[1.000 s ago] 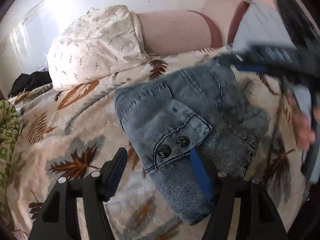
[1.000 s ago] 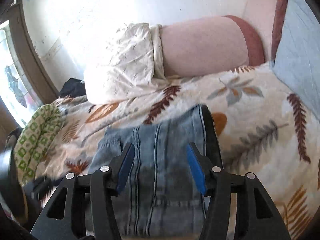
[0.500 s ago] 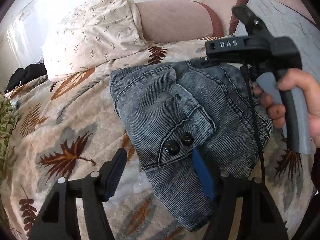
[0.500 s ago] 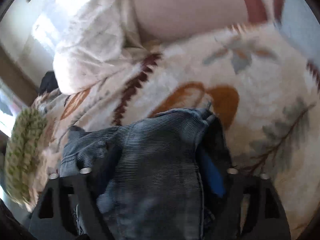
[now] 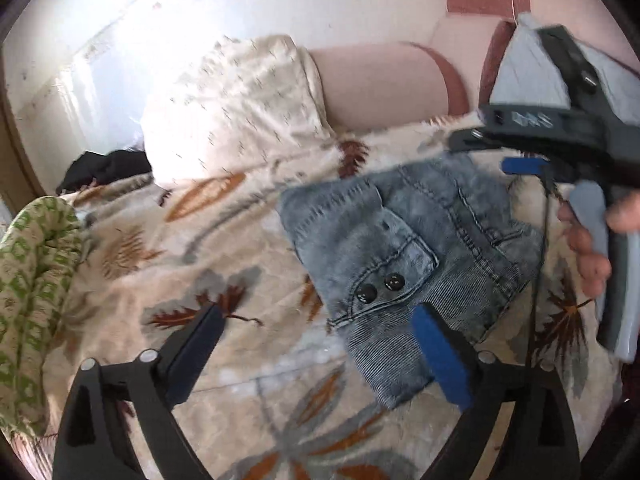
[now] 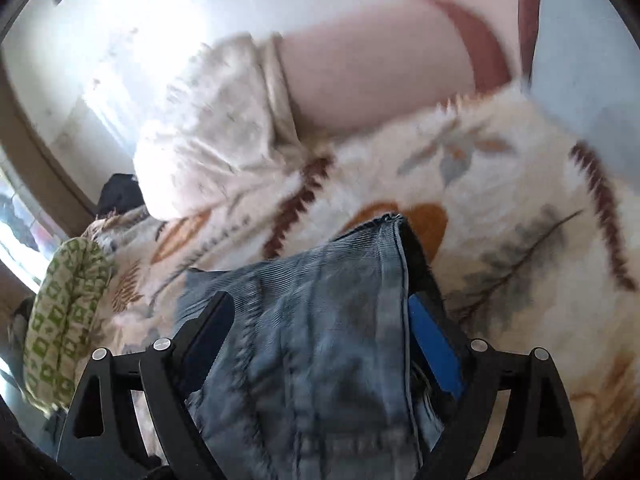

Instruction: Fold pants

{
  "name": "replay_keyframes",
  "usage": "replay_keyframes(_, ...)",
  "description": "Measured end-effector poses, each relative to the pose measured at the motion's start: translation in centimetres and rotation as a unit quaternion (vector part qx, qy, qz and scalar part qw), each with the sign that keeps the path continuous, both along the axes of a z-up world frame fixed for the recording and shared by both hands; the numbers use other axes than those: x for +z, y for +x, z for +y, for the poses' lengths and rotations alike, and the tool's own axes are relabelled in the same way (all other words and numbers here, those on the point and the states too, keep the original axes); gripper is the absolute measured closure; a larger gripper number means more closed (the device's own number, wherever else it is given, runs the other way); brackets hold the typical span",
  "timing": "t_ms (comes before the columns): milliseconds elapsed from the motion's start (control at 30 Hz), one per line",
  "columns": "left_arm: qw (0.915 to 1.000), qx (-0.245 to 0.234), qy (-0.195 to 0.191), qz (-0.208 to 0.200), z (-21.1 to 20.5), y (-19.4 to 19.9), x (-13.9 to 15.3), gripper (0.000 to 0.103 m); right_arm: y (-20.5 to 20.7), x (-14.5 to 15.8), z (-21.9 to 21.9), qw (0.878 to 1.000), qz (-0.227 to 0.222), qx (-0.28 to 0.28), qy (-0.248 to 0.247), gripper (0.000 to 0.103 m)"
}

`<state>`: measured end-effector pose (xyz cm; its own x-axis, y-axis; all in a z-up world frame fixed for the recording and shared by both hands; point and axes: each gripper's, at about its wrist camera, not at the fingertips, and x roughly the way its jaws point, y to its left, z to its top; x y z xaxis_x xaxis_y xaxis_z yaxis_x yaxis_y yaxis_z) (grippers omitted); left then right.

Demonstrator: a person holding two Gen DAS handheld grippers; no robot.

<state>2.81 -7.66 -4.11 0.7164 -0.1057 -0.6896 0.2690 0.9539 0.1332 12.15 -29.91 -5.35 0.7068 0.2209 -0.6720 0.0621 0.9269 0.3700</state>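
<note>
The folded blue denim pants (image 5: 404,256) lie as a compact bundle on the leaf-print blanket (image 5: 160,264), pocket flap with two dark buttons facing up. My left gripper (image 5: 316,320) hovers at their near left corner. Its jaws are opening wide and the pads press on nothing. A hand holds my right gripper (image 5: 492,156) over the bundle's far right edge. In the right wrist view the pants (image 6: 320,340) fill the space between the spread fingers of the right gripper (image 6: 318,308). Its jaws are opening too, the blue pad (image 6: 432,352) beside the fold's dark edge.
A cream sprigged pillow (image 5: 240,108) and a pink bolster (image 5: 380,84) lie at the head of the bed. There is a green patterned cloth (image 5: 36,280) at the left edge and dark clothing (image 5: 104,168) behind it. A grey-blue cushion (image 5: 528,72) stands at the far right.
Both grippers' jaws have widened. The left gripper has drawn back and up from the bundle. The right gripper dipped close to the denim, then pulled back toward the right.
</note>
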Motion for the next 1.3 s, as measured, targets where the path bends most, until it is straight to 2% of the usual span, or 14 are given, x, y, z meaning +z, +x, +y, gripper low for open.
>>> replay_keyframes(100, 0.9997, 0.008, -0.009, -0.02, 0.9, -0.9, 1.1, 0.001, -3.4, 1.9, 0.7, 0.999, -0.035, 0.001, -0.015, 0.015)
replay_keyframes(267, 0.9985, 0.022, -0.039, -0.033, 1.9, -1.0, 1.7, 0.001, -9.1, 3.8, 2.0, 0.993, -0.089, -0.008, -0.08, 0.014)
replay_keyframes(333, 0.9983, 0.022, -0.043, -0.034, 2.1, -1.0, 1.8, 0.001, -11.3, 4.3, 2.3, 0.989, -0.105, -0.024, -0.102, 0.014)
replay_keyframes(433, 0.9982, 0.02, -0.039, -0.041, 2.2, -0.9, 1.7, 0.001, -13.8, 4.8, 2.9, 0.986, -0.121, -0.045, -0.108, 0.013)
replay_keyframes(567, 0.9979, 0.017, -0.03, -0.055, 2.4, -1.4, 2.2, 0.001, -15.3, 5.0, 4.1, 0.983, -0.135, -0.052, -0.115, 0.012)
replay_keyframes(700, 0.9971, 0.024, -0.041, -0.059, 3.0, -1.8, 2.5, 0.0, -15.4, 4.8, 5.2, 0.98, -0.143, -0.057, -0.124, 0.011)
replay_keyframes(800, 0.9978, 0.033, -0.033, -0.047, 3.6, -1.4, 2.1, 0.0, -14.8, 3.9, 5.3, 0.983, -0.125, -0.067, -0.118, 0.011)
replay_keyframes(900, 0.9972, 0.061, -0.028, -0.032, 5.0, -0.5, 1.3, 0.0, -14.0, 3.0, 5.4, 0.989, -0.101, -0.049, -0.1, 0.011)
replay_keyframes(1033, 0.9954, 0.09, -0.031, 0.002, 6.6, 1.5, -0.5, 0.0, -12.7, 1.1, 6.2, 0.992, -0.059, -0.017, -0.112, 0.011)
replay_keyframes(1100, 0.995, 0.091, -0.042, 0.008, 7.1, 2.0, -1.0, 0.0, -12.2, 0.7, 5.7, 0.993, -0.042, -0.021, -0.11, 0.011)
replay_keyframes(1200, 0.9934, 0.064, -0.09, 0.031, 7.4, 2.8, -1.5, 0.0, -11.2, 0.3, 2.8, 0.996, -0.022, -0.045, -0.072, 0.011)
replay_keyframes(1300, 0.9917, 0.039, -0.116, 0.038, 6.6, 3.6, -1.8, 0.0, -10.5, -0.8, -2.2, 0.996, 0.005, -0.093, 0.001, 0.011)
